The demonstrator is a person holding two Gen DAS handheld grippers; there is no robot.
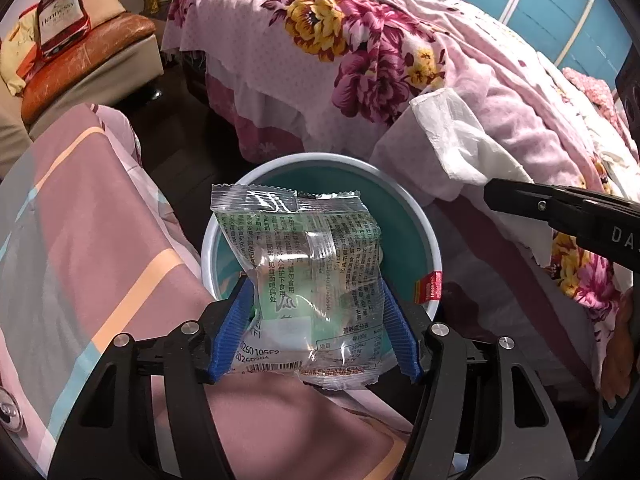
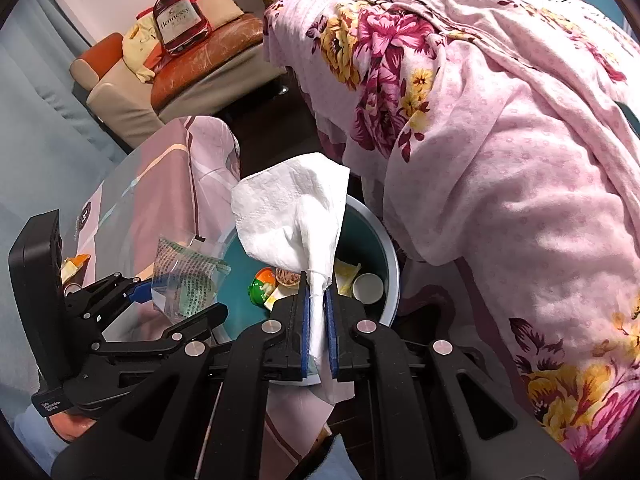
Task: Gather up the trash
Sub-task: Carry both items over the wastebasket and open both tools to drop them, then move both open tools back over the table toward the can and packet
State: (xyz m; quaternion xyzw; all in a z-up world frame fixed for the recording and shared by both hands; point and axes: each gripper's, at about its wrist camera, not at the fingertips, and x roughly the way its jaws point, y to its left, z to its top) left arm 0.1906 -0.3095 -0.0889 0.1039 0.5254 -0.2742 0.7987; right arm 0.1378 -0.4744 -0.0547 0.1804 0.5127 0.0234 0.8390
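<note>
In the left wrist view the left gripper (image 1: pixel 318 308) sits at the bottom centre of the frame, its blue ribbed pads (image 1: pixel 236 320) pressed against both sides of a clear crinkled plastic snack wrapper printed with green and black text (image 1: pixel 296 264); the jaws stand fairly wide, held apart by the wrapper's width. The wrapper hangs directly over the round teal waste bin with a pale rim (image 1: pixel 404 216), in the centre of the frame. A small red tag (image 1: pixel 429 287) lies on the bin's rim at right.

In the right wrist view the right gripper (image 2: pixel 318 312) is at lower centre, jaws nearly together and pinching a crumpled white paper tissue (image 2: pixel 292 220), which fans out above the pads and trails below them. The tissue hangs over the same bin, whose inside holds a green and orange capsule (image 2: pixel 262 286), a white cup (image 2: pixel 367 287) and yellowish scraps (image 2: pixel 347 274).

A pink floral quilt (image 2: pixel 500 160) fills the right side of both views, just beside the bin. A pink striped cloth (image 1: pixel 100 220) lies at the left. In the upper left, a red bottle-shaped cushion (image 1: pixel 60 20) rests on a brown leather sofa seat (image 1: pixel 112 40)
</note>
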